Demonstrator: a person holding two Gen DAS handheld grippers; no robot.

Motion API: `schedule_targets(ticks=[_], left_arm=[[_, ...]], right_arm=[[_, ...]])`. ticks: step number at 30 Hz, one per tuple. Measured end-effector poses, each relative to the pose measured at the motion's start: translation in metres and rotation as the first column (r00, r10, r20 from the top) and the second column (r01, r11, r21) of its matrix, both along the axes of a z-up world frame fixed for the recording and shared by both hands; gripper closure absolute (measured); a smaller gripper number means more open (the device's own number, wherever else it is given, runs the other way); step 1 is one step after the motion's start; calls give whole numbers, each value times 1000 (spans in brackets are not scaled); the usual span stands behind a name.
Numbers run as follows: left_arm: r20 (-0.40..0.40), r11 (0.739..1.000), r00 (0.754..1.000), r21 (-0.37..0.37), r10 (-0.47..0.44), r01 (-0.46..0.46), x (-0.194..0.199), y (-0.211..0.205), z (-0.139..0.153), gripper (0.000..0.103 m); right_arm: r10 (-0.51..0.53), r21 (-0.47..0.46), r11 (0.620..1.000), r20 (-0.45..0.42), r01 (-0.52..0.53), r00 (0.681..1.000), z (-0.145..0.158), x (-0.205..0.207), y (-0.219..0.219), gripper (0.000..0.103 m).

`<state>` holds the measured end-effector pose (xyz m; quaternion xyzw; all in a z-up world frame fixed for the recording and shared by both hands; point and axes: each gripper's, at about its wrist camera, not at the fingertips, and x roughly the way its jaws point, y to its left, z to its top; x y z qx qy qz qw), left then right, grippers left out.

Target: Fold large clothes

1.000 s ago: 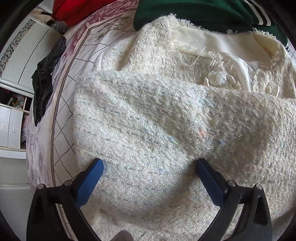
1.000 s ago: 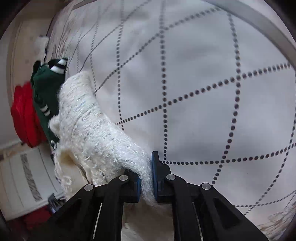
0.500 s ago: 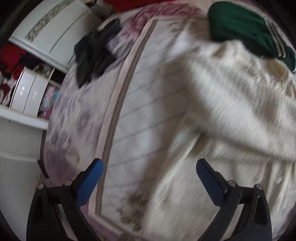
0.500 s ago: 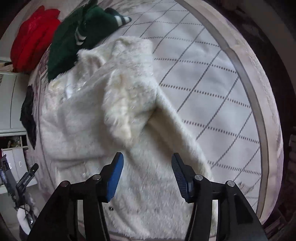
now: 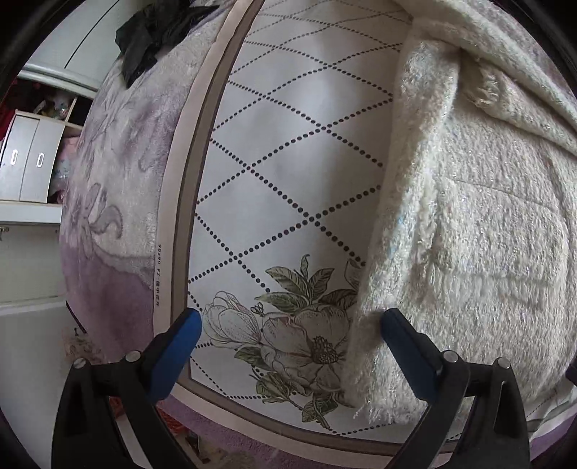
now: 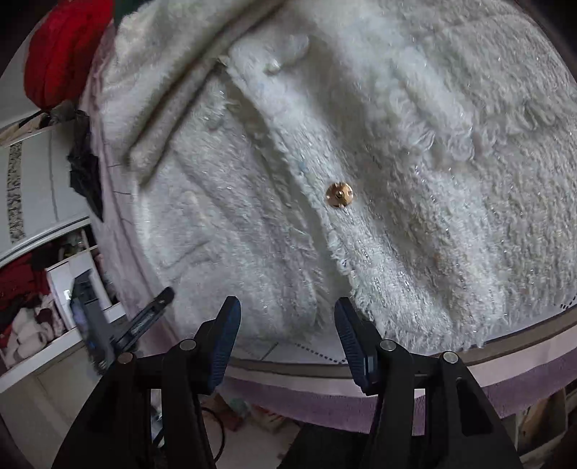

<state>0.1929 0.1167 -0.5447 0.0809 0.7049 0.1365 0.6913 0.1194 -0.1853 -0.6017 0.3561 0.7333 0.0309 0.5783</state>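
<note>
A cream fuzzy tweed jacket (image 5: 479,223) lies spread on the bed, filling the right side of the left wrist view and most of the right wrist view (image 6: 414,151). A gold button (image 6: 339,194) shows on its front edge. A sleeve (image 6: 173,86) lies folded across its upper left. My left gripper (image 5: 288,342) is open and empty, over the sheet beside the jacket's left hem corner. My right gripper (image 6: 286,332) is open and empty, just above the jacket's bottom hem at the bed's front edge.
The bed carries a white sheet (image 5: 288,151) with dotted diamonds and a flower print over a lilac blanket (image 5: 119,202). A black garment (image 5: 151,32) and a red one (image 6: 57,54) lie at the far side. White cabinets (image 5: 25,169) stand at left.
The right gripper let go of the sleeve and opened, then drew back to the jacket's hem. The left gripper swung left and down to the jacket's left hem corner, staying open.
</note>
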Motion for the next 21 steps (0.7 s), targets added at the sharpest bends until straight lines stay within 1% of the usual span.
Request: schedule_targets(ticks=[2, 3, 4, 6, 8, 10, 11, 13, 15, 17, 18, 19, 20, 21], left_arm=[[16, 1000, 1000, 3, -3, 3, -4, -3, 11, 1], [31, 1000, 999, 10, -6, 6, -6, -1, 17, 1], [44, 1000, 999, 14, -8, 7, -6, -2, 25, 1], [63, 1000, 998, 16, -4, 3, -8, -2, 36, 1], [74, 1000, 997, -3, 12, -12, -9, 0, 43, 1], [69, 1000, 997, -18, 21, -20, -9, 1, 40, 1], [60, 1000, 998, -19, 18, -17, -7, -2, 37, 1], [46, 1000, 999, -22, 15, -14, -3, 0, 28, 1], [41, 1000, 999, 3, -2, 2, 2, -3, 14, 1], [-1, 999, 1000, 34, -31, 31, 4, -7, -6, 1], [-20, 998, 999, 44, -40, 41, 4, -8, -13, 1], [-39, 998, 998, 50, -46, 48, 4, -8, -19, 1], [-46, 998, 998, 51, -45, 47, 3, -7, -19, 1], [-33, 998, 999, 43, -40, 41, 3, -5, -15, 1]], right_arm=[[-12, -31, 999, -14, 12, 1000, -18, -1, 18, 48], [-17, -62, 998, -20, 16, 1000, -21, -3, 24, 56], [-28, -94, 995, 15, 29, 999, -17, -4, 28, 95], [-6, -151, 988, 48, 13, 999, -5, -3, 38, 97], [23, -207, 978, 106, 0, 994, 24, -9, 47, 97], [48, -254, 967, 144, -10, 988, 45, -10, 55, 97], [48, -273, 962, 153, -4, 987, 54, -13, 54, 97], [50, -309, 951, 132, -7, 990, 59, -9, 46, 98], [30, -344, 939, 84, 1, 996, 44, -5, 33, 97], [44, -378, 925, 16, -35, 999, 19, -1, 34, 97], [72, -369, 926, -30, -78, 997, 4, 2, 38, 96], [88, -359, 928, -59, -104, 994, -4, 5, 40, 96], [84, -346, 932, -70, -103, 994, -5, 8, 40, 94], [74, -318, 943, -76, -94, 994, -2, 10, 39, 91]])
